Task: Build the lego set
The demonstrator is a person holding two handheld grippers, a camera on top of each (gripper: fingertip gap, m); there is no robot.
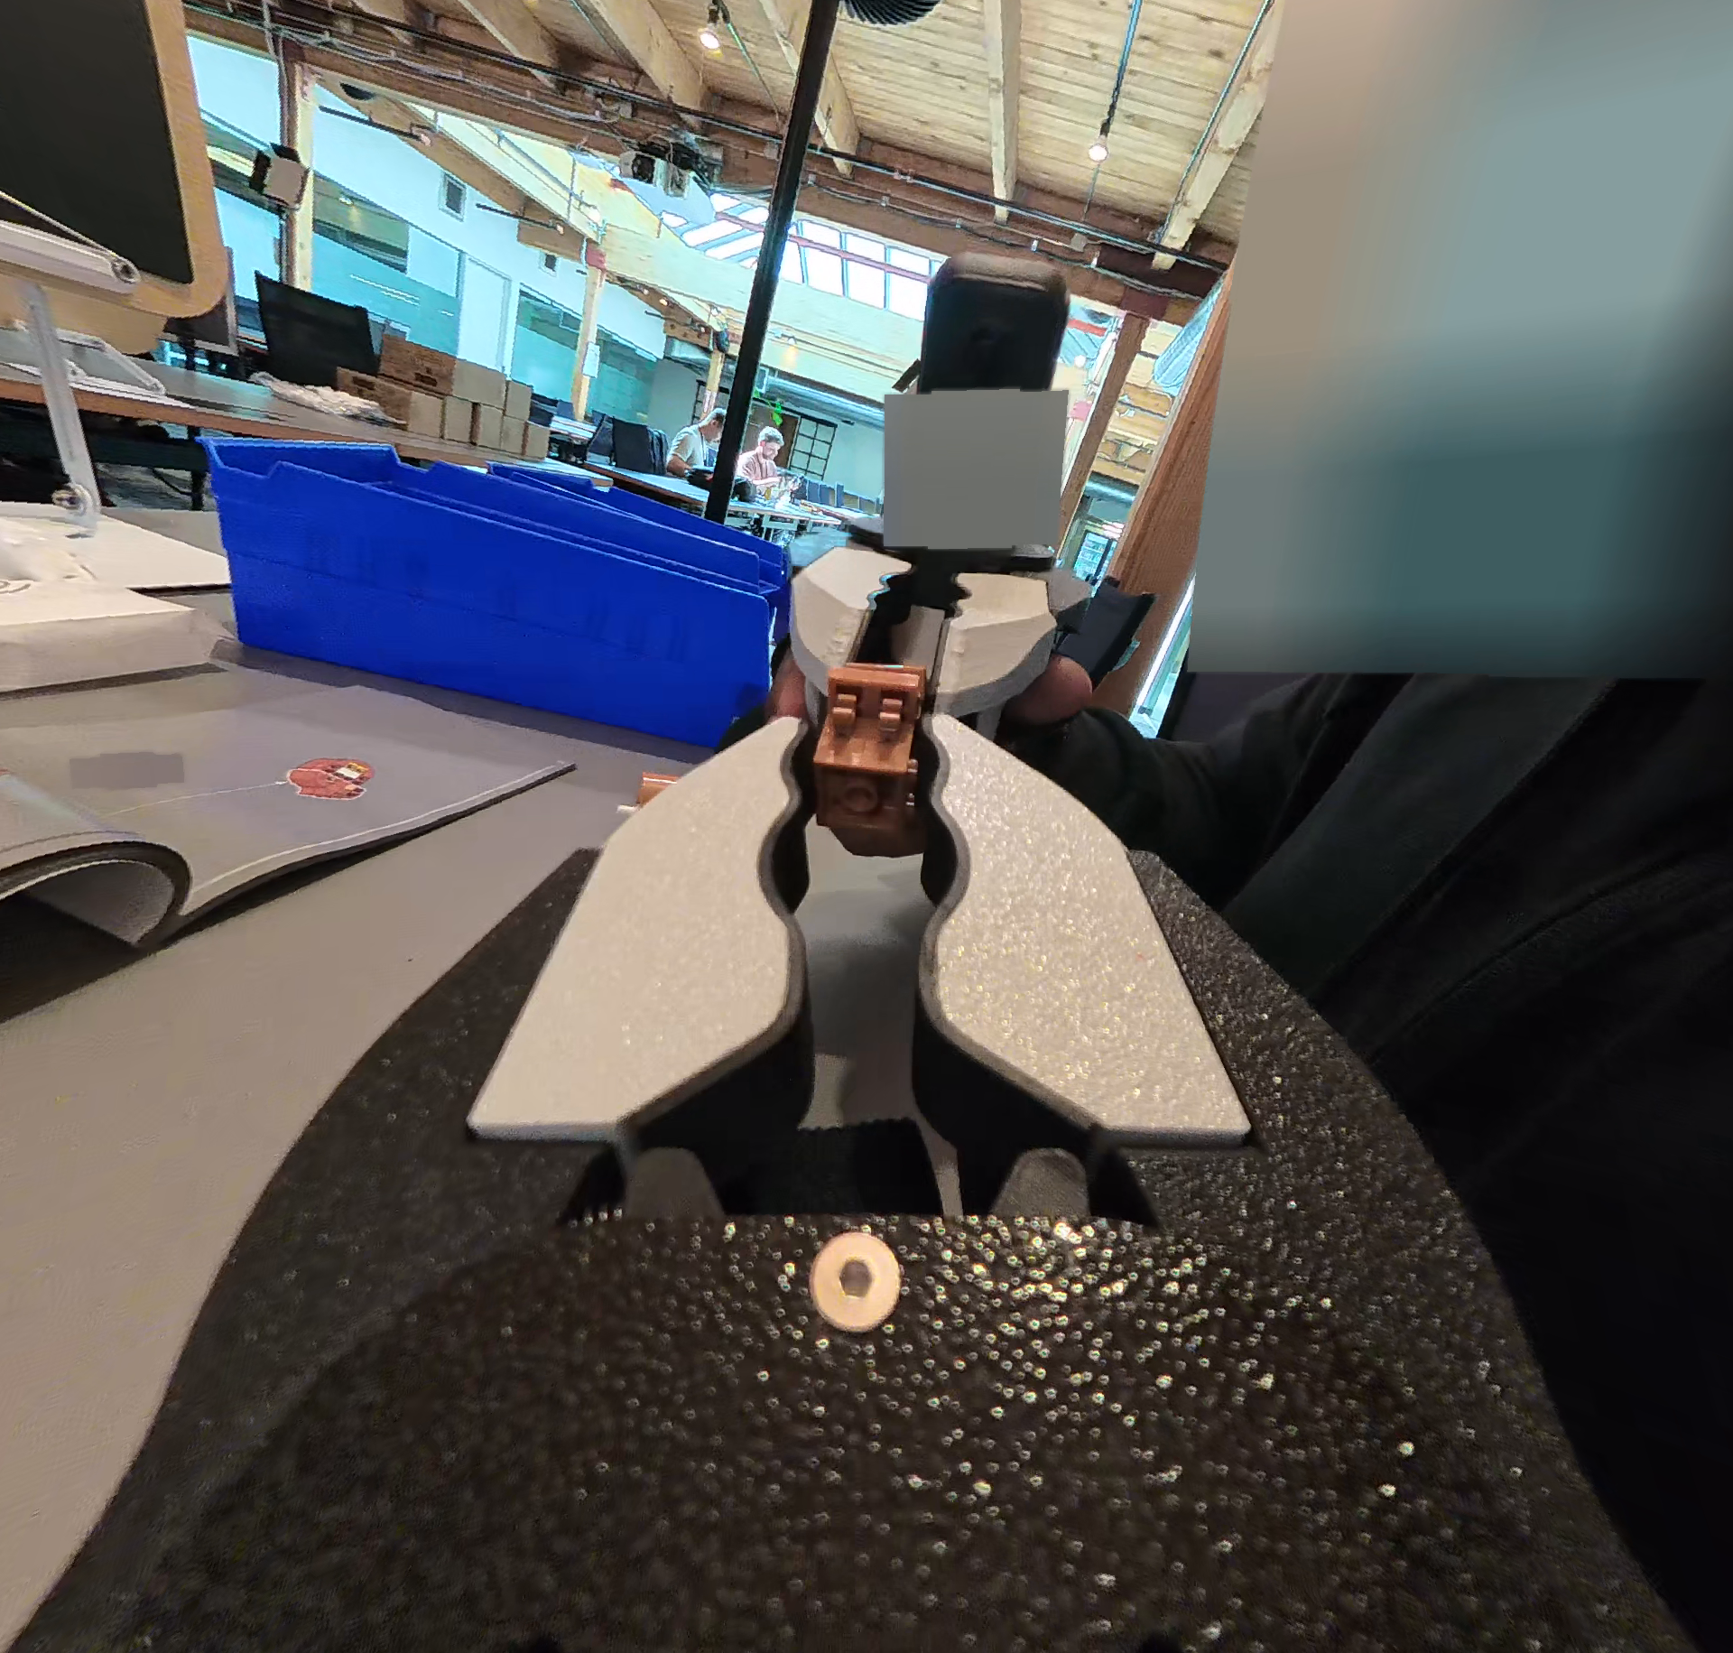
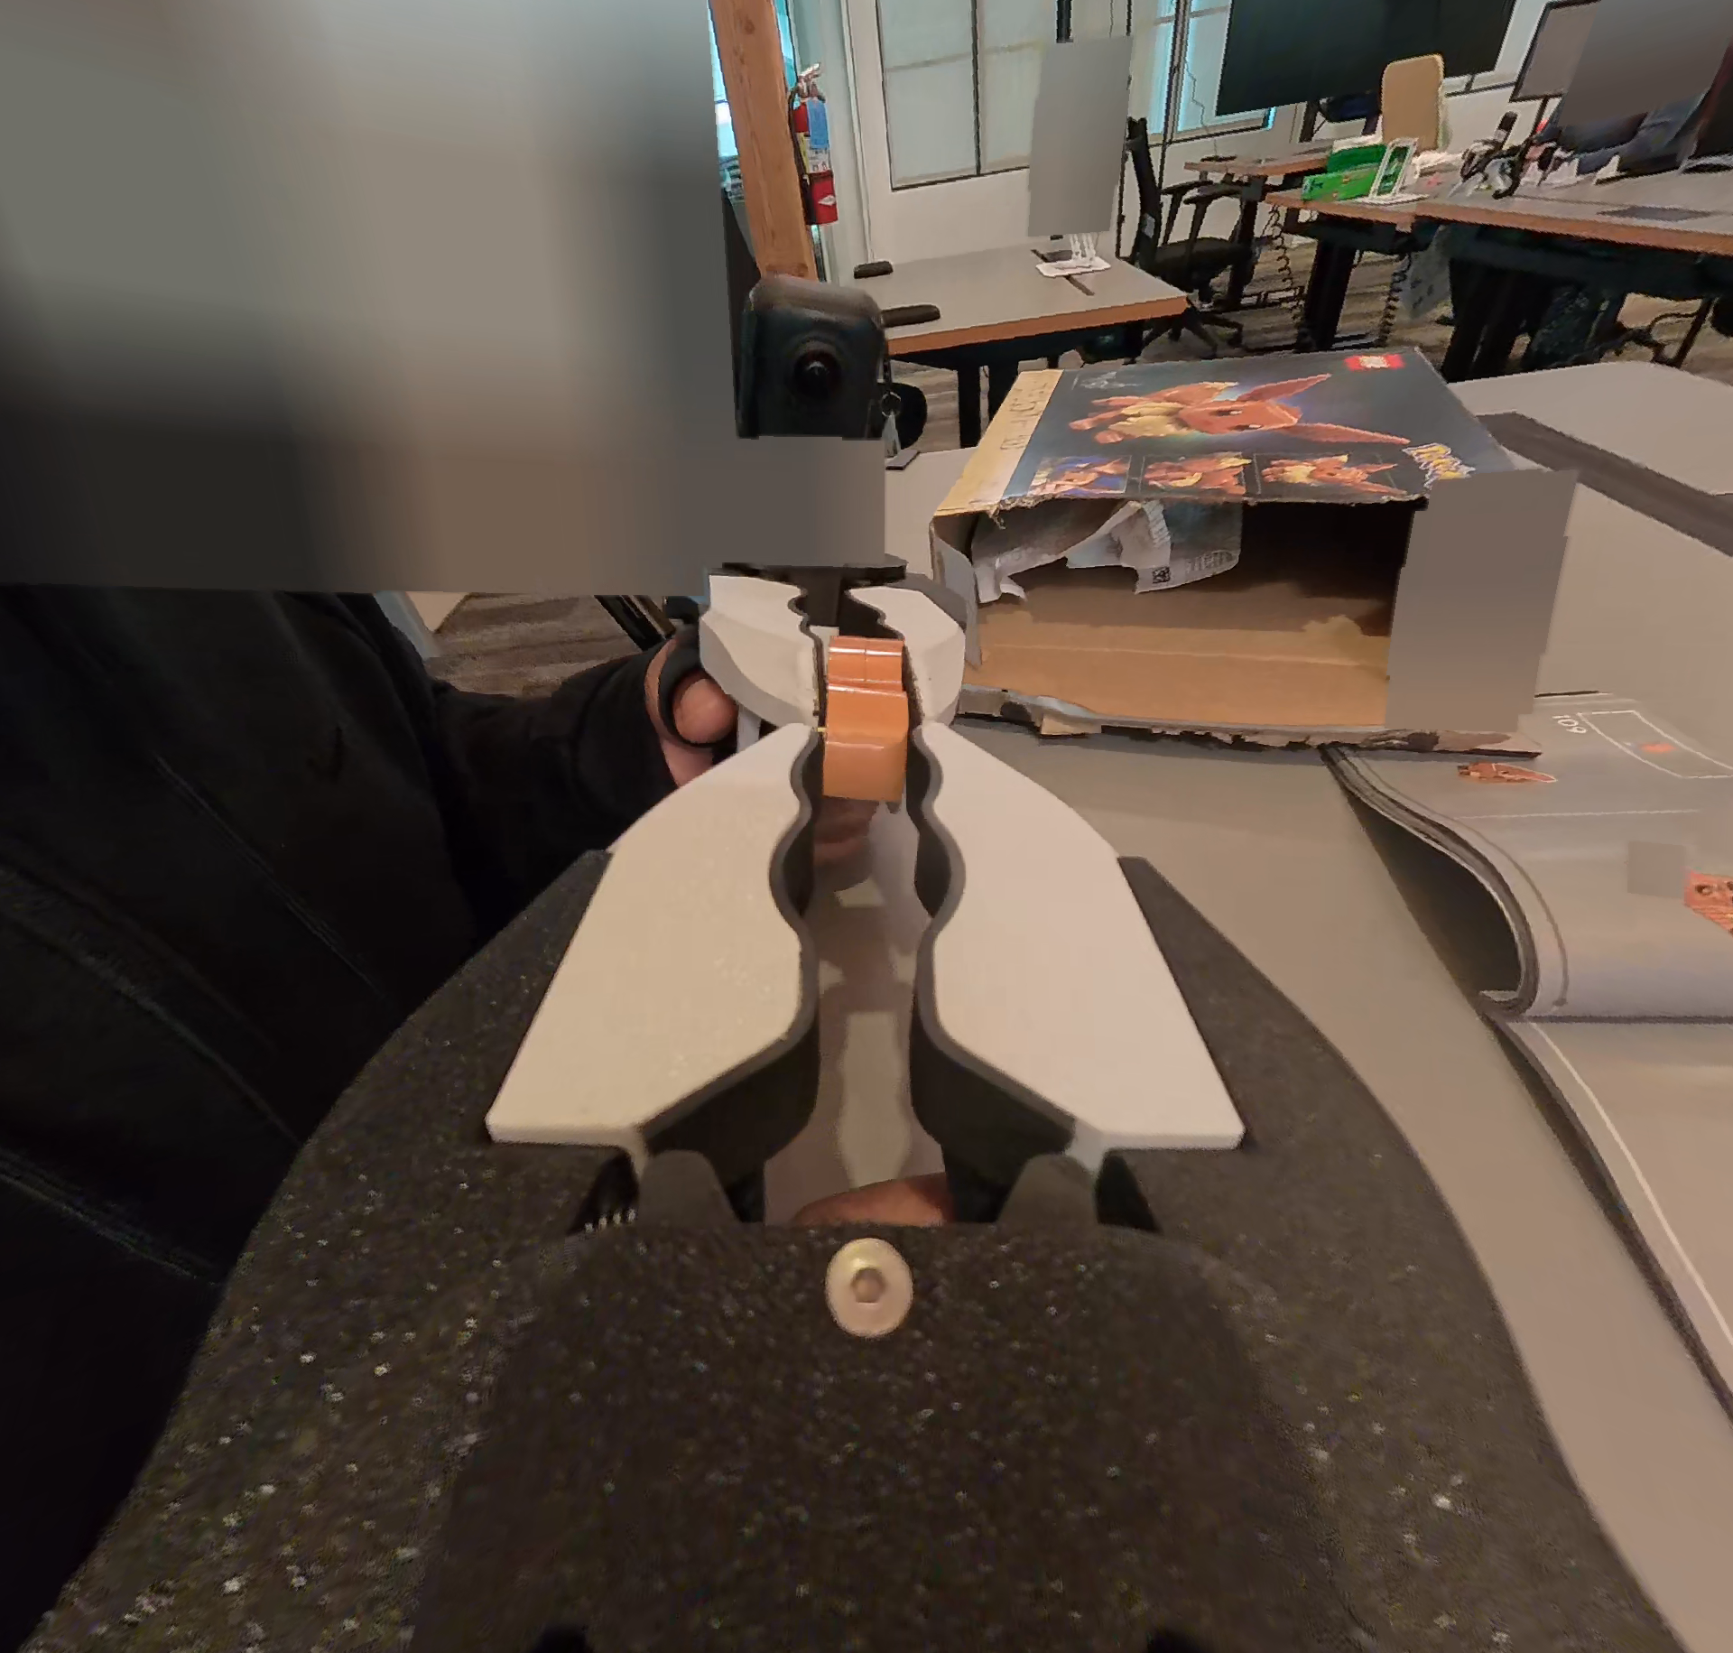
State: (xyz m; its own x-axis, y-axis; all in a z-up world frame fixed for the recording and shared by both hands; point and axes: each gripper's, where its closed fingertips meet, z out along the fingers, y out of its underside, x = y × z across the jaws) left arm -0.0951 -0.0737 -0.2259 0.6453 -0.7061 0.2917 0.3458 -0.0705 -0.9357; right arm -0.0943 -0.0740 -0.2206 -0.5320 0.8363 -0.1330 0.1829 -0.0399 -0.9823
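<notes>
Tip to tip above the grey desk (image 1: pixel 281 998), the left claw (image 1: pixel 867 787) and right claw (image 2: pixel 863 745) each clench one brown brick assembly (image 1: pixel 863 768), near a blue bin (image 1: pixel 488 595).

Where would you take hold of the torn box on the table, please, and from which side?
Probably at the box's top panel by the open, torn front: that edge juts over the hollow inside, so one finger could go under and one over. Come from the front, level with the table. The torn card may flex.
</notes>
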